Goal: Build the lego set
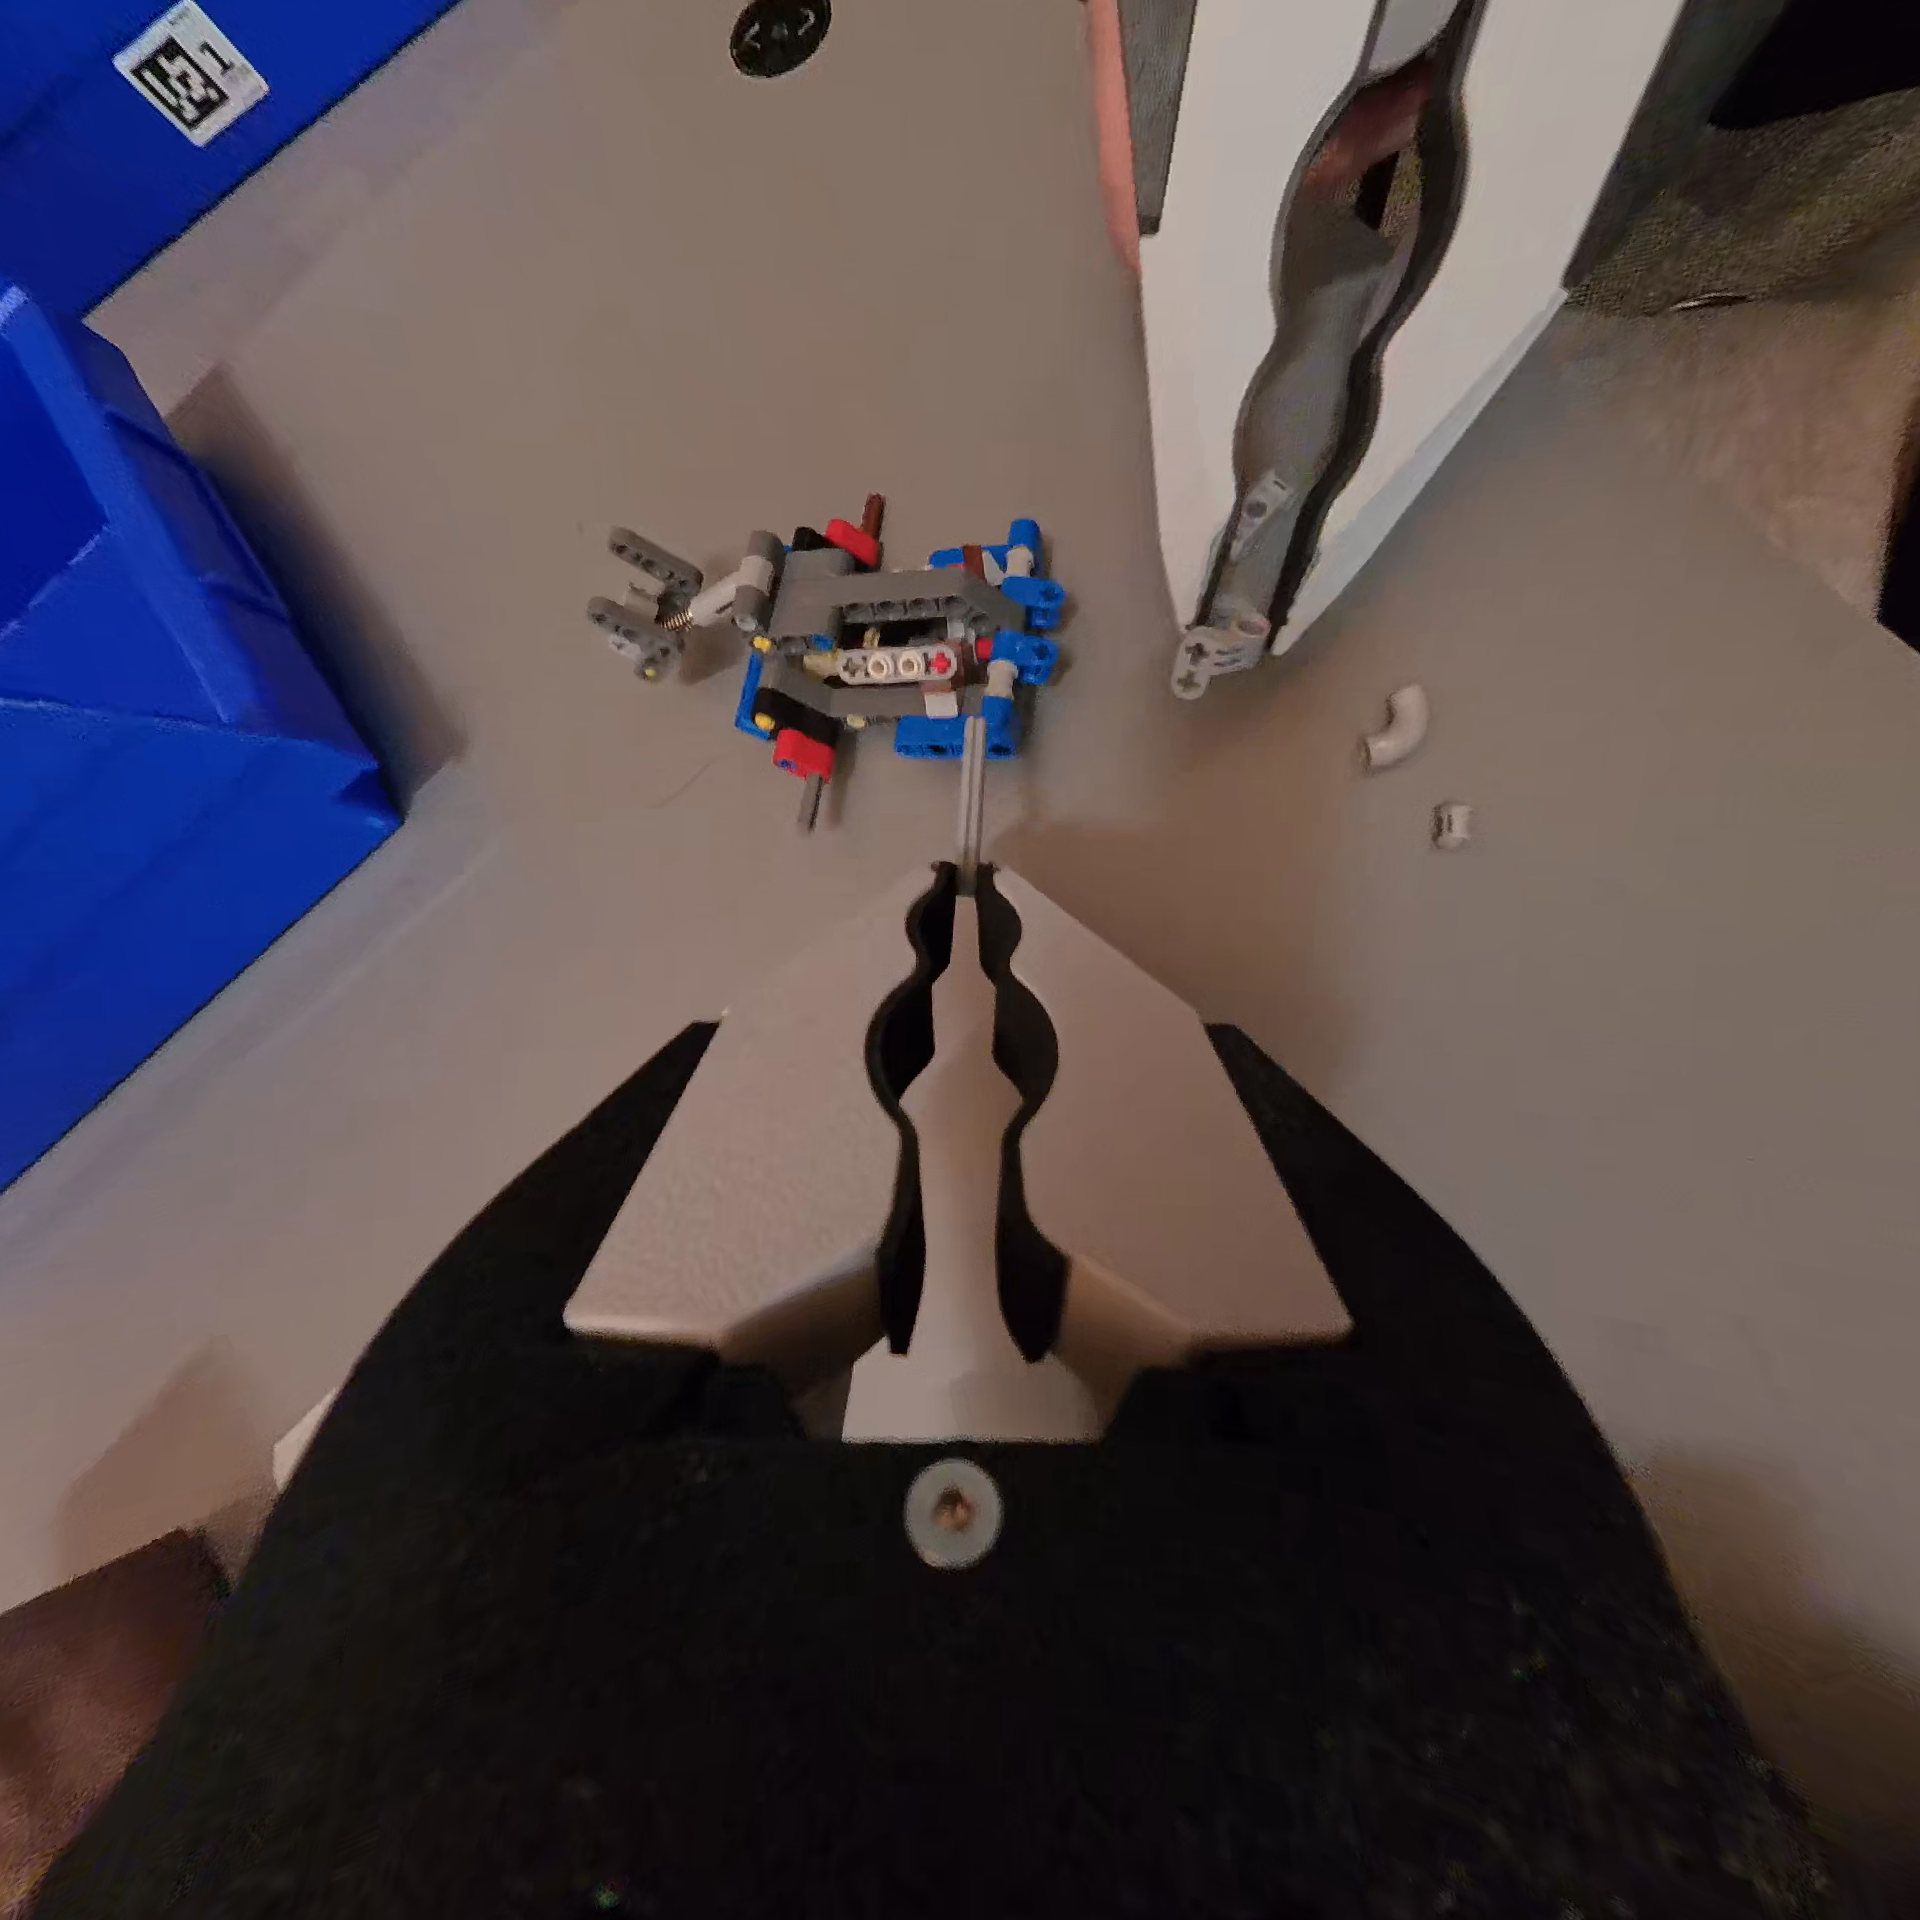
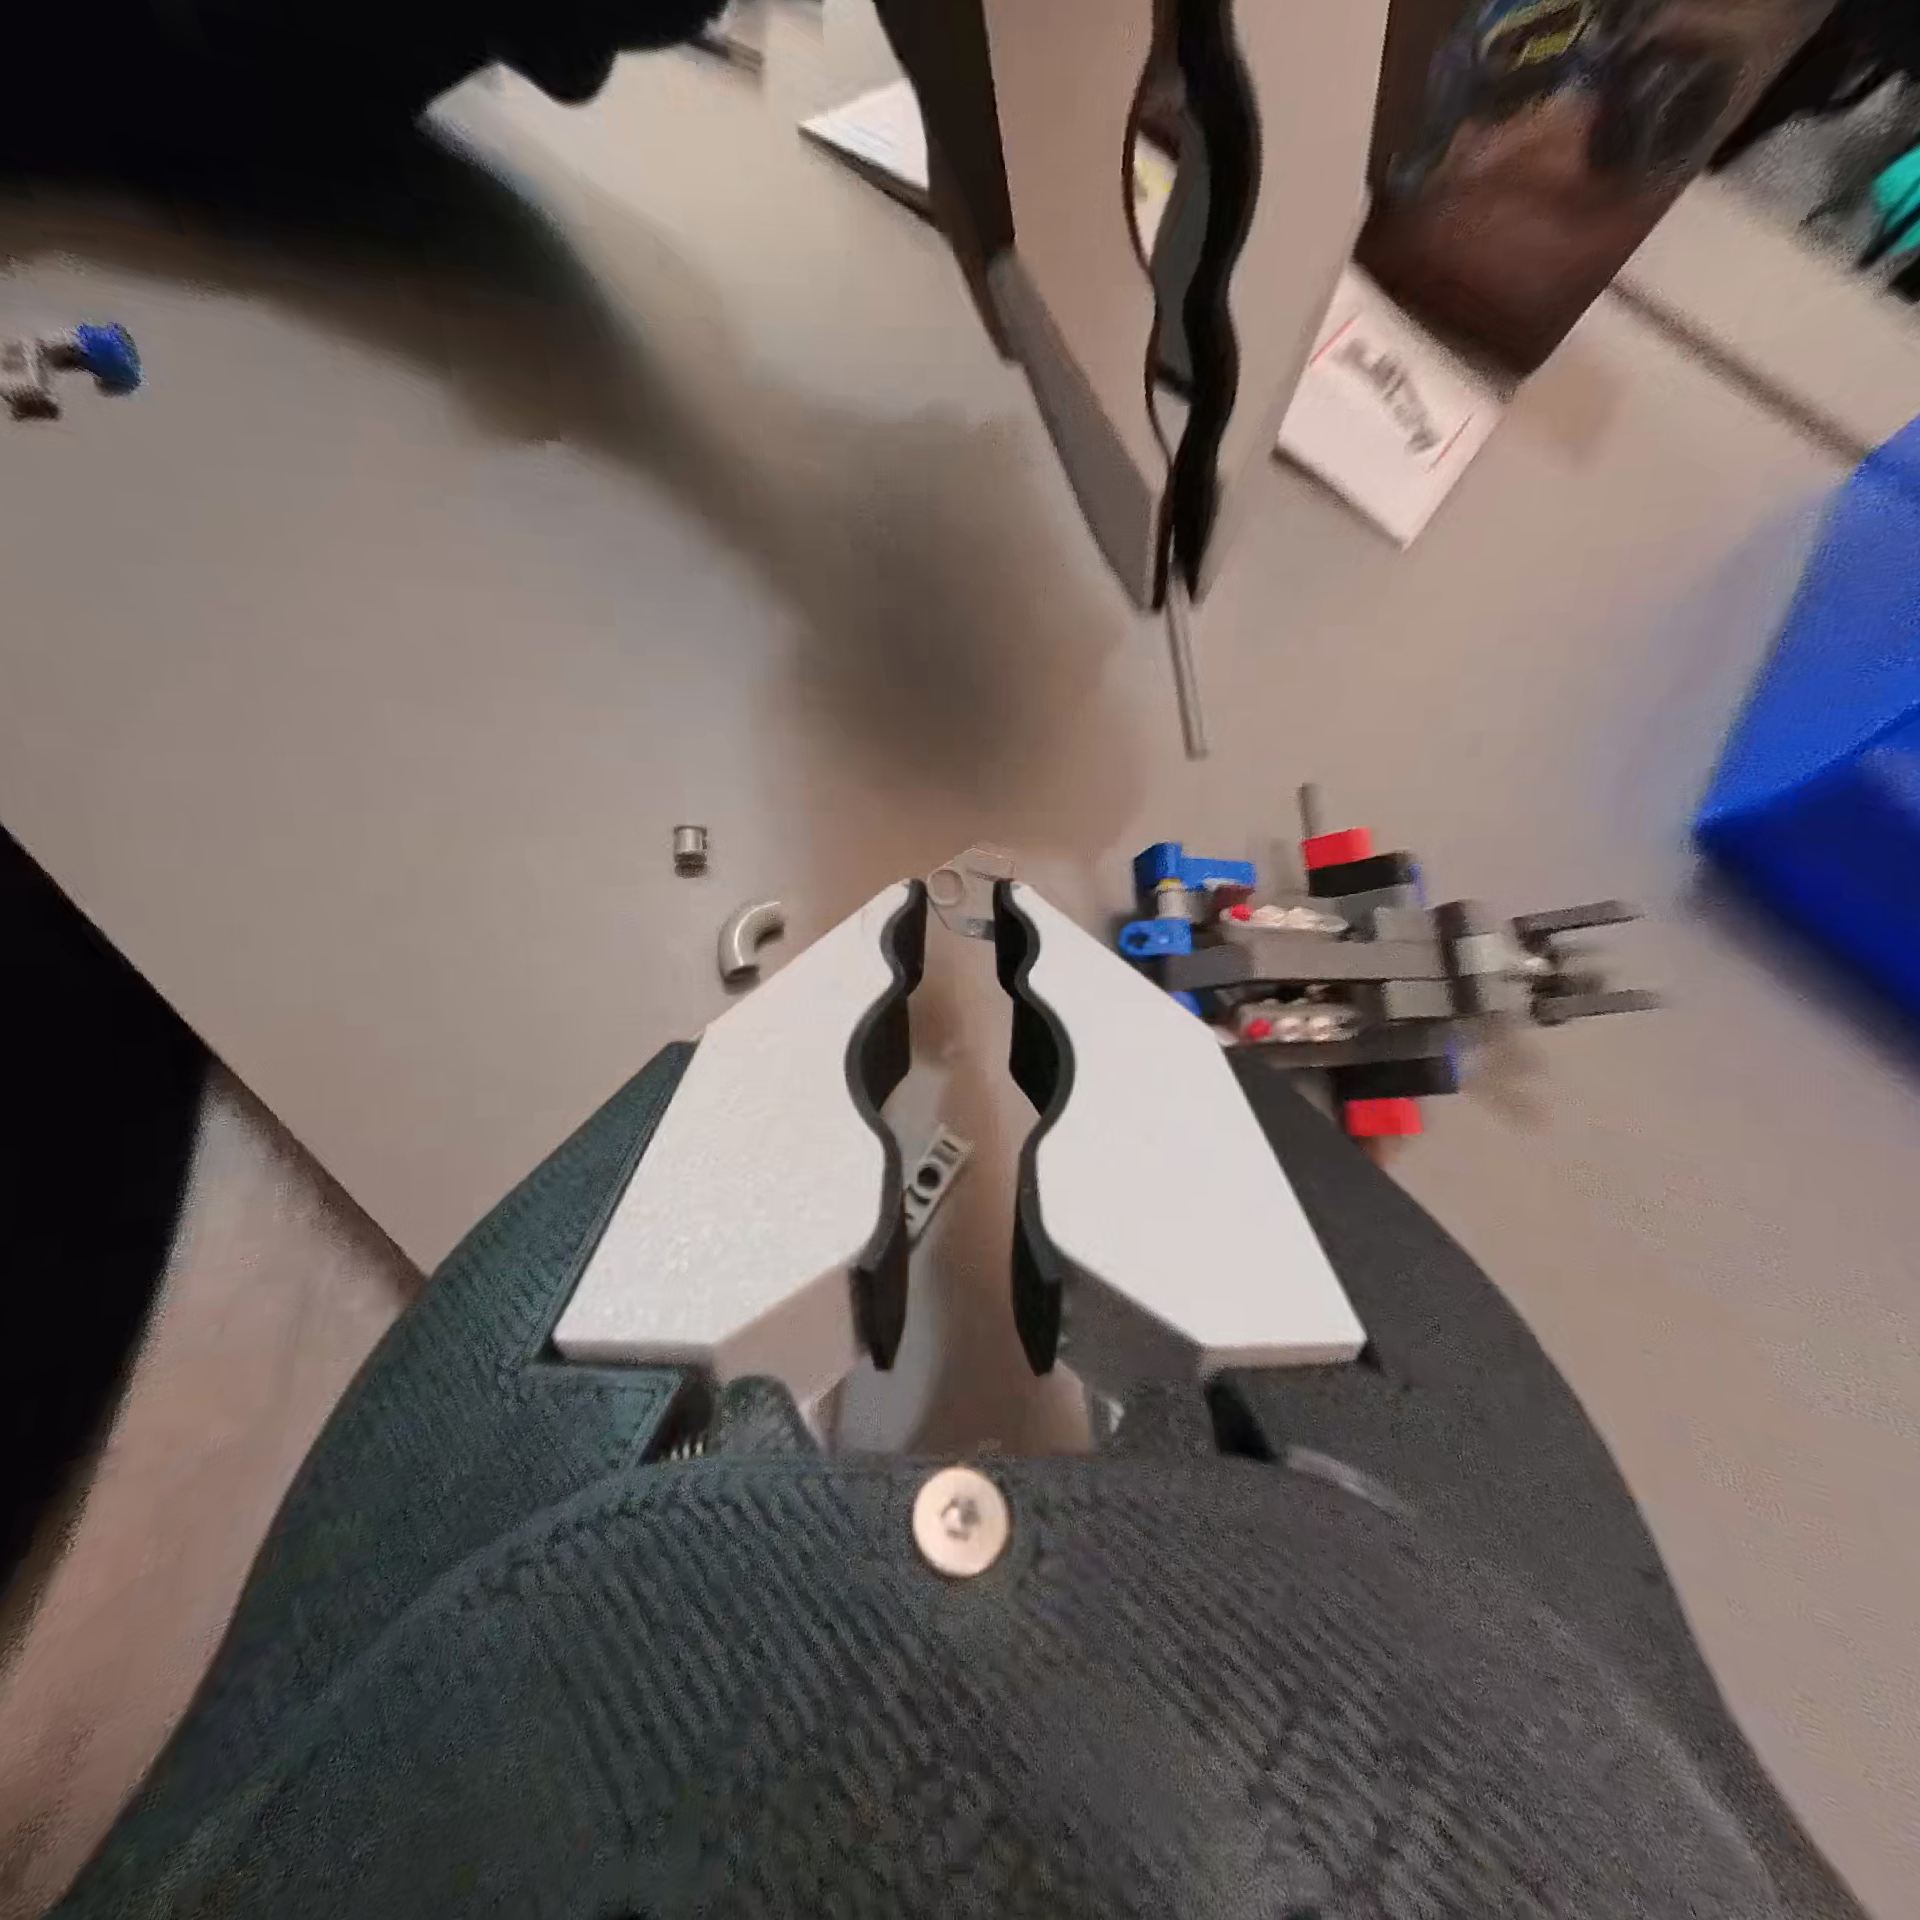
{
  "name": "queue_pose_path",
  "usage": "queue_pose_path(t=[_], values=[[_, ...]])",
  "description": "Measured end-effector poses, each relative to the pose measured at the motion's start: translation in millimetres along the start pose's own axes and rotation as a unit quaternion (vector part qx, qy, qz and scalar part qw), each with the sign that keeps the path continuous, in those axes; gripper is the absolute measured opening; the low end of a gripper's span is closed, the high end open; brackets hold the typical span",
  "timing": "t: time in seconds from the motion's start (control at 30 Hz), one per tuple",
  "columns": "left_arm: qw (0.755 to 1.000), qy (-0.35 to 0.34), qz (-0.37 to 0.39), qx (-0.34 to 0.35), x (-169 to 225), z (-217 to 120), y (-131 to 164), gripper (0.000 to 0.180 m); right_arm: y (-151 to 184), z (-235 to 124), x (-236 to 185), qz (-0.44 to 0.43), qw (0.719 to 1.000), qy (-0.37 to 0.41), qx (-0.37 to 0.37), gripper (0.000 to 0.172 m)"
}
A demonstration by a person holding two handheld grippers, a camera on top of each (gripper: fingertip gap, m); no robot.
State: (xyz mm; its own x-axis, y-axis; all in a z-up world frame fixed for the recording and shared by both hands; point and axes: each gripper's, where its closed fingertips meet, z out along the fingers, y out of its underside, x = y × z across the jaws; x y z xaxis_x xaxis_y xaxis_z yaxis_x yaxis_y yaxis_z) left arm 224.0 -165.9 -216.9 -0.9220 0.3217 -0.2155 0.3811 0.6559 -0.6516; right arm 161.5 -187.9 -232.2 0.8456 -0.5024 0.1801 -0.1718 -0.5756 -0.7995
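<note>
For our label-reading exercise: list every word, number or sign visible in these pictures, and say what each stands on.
White sticker on the blue bin: a black square code with small print, not quoted here.
Black disc: pale symbols, too small to read.
White sheet: writing blurred, unreadable.

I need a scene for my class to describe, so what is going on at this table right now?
A person works two hand-held grippers over a grey table. The left gripper pinches a thin grey axle pointing at a blue, grey and red brick model. The right gripper holds a small grey connector piece at its tips. A grey elbow piece and small bush lie loose nearby.
</note>
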Motion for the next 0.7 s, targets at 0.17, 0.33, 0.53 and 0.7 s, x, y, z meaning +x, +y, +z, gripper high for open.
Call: queue_pose_path(t=[0.17, 0.33, 0.53, 0.7], values=[[0.999, 0.043, -0.022, -0.006, 7.2, -13.3, 8.6, 0.0, 23.0, 11.6, 2.7, 0.033, 0.998, -0.015, -0.055, 0.006], [0.999, 0.024, -0.023, -0.018, -1.0, -30.3, 14.8, 0.0, 16.1, 16.6, -2.4, -0.022, 0.997, -0.034, -0.062, 0.005], [0.996, -0.068, -0.045, -0.024, -28.9, -86.7, 24.3, 0.0, 8.6, 27.6, -4.7, -0.078, 0.995, -0.019, -0.062, 0.005], [0.974, -0.204, -0.097, 0.005, -52.5, -159.9, 29.7, 0.0, 7.8, 34.6, -6.7, -0.13, 0.988, -0.01, -0.079, 0.005]])
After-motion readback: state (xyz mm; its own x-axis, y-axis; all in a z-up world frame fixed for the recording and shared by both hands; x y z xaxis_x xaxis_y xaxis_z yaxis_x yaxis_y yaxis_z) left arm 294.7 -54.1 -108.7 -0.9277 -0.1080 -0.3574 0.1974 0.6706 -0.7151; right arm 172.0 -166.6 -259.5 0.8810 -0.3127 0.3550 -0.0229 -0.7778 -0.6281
